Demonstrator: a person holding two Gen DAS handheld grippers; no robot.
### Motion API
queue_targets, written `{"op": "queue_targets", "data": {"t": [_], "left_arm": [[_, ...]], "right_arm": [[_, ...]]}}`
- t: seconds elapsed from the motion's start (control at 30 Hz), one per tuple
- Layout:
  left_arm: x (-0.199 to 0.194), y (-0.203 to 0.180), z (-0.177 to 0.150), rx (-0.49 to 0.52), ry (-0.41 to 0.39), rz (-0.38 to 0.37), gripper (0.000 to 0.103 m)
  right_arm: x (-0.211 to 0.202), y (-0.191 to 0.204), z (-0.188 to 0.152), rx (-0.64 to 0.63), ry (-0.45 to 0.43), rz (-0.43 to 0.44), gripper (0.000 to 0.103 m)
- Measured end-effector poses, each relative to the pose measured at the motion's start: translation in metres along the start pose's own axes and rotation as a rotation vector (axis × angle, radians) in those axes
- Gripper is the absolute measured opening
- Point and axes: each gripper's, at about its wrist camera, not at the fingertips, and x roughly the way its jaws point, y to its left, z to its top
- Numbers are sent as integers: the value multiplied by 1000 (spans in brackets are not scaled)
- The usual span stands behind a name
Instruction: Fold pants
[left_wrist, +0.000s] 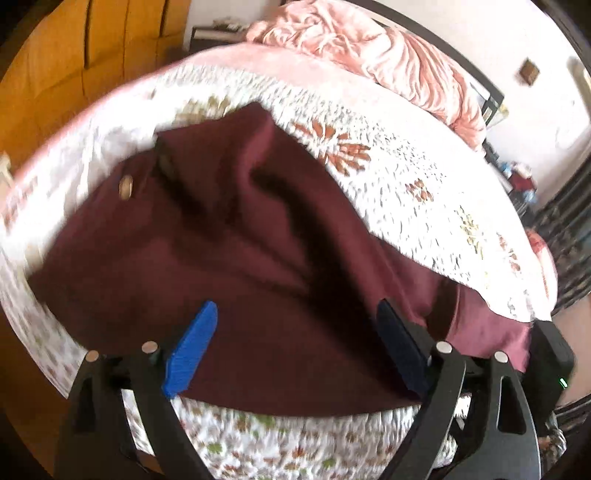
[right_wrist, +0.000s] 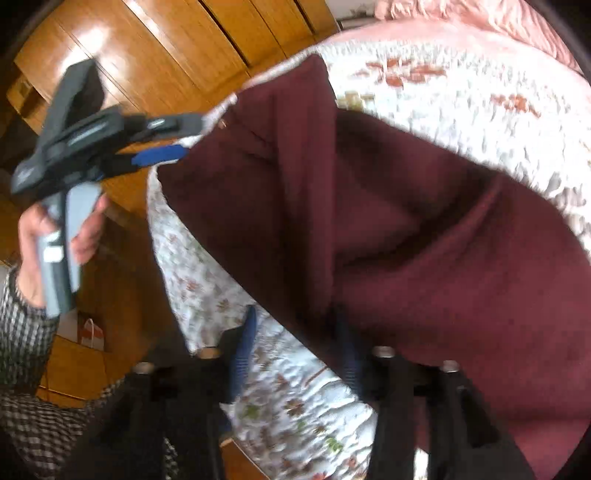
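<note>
Pants (left_wrist: 229, 236) bunched on bed (left_wrist: 424, 173), near edge.

the bed (left_wrist: 424, 173) wears a white floral quilt (left_wrist: 258, 446). maroon pants (left_wrist: 229, 258) lie rumpled on the quilt, near its front edge. a crumpled pink blanket (left_wrist: 369, 48) sits on the bed's far side.

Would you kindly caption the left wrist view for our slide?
Open left gripper above maroon pants on a floral bedspread.
</note>
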Motion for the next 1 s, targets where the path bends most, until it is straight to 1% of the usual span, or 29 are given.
{"op": "queue_targets", "data": {"t": [0.07, 0.13, 0.2, 0.27, 0.33, 0.4, 0.43, 0.47, 0.53, 0.6, 0.63, 0.7, 0.77, 0.8, 0.87, 0.9, 0.97, 1.0], "left_arm": [[4, -23, 20, 43, -2, 45, 88], [14, -45, 39, 65, 8, 105, 89], [29, -66, 58, 66, 27, 196, 89], [51, -81, 75, 53, 73, 324, 90], [76, -85, 93, 44, 117, 438, 90], [97, -92, 105, 33, 165, 519, 90], [110, -94, 110, 34, 199, 585, 90], [118, -95, 114, 39, 215, 652, 90], [130, -95, 118, 41, 225, 753, 91], [142, -97, 122, 53, 234, 825, 92], [150, -96, 124, 55, 253, 843, 92], [163, -91, 124, 37, 302, 839, 92], [171, -84, 122, 12, 333, 815, 92], [175, -82, 122, 5, 347, 803, 92], [179, -79, 119, 10, 353, 804, 89], [179, -77, 119, 11, 353, 803, 76], [177, -68, 117, -12, 356, 798, 59], [175, -64, 118, -38, 345, 757, 56]], "right_arm": [[-16, 3, 1, -7, -44, 2, 50], [-35, -1, 0, 25, -101, 5, 50], [-53, -8, 0, 70, -160, 10, 50], [-65, -15, -3, 101, -198, 7, 51], [-70, -21, -6, 128, -213, 9, 51], [-74, -27, -11, 154, -222, 15, 51], [-75, -30, -15, 169, -224, 25, 51], [-77, -32, -19, 180, -225, 31, 51], [-75, -38, -24, 210, -224, 44, 51], [-75, -44, -30, 240, -217, 56, 51], [-74, -46, -32, 247, -214, 58, 51], [-73, -50, -34, 257, -211, 58, 51], [-75, -49, -35, 258, -212, 57, 51], [-77, -49, -36, 259, -213, 54, 51], [-76, -51, -34, 264, -216, 50, 51], [-76, -51, -35, 271, -213, 49, 51], [-75, -52, -35, 282, -209, 46, 51], [-74, -52, -35, 286, -207, 44, 51]]}}
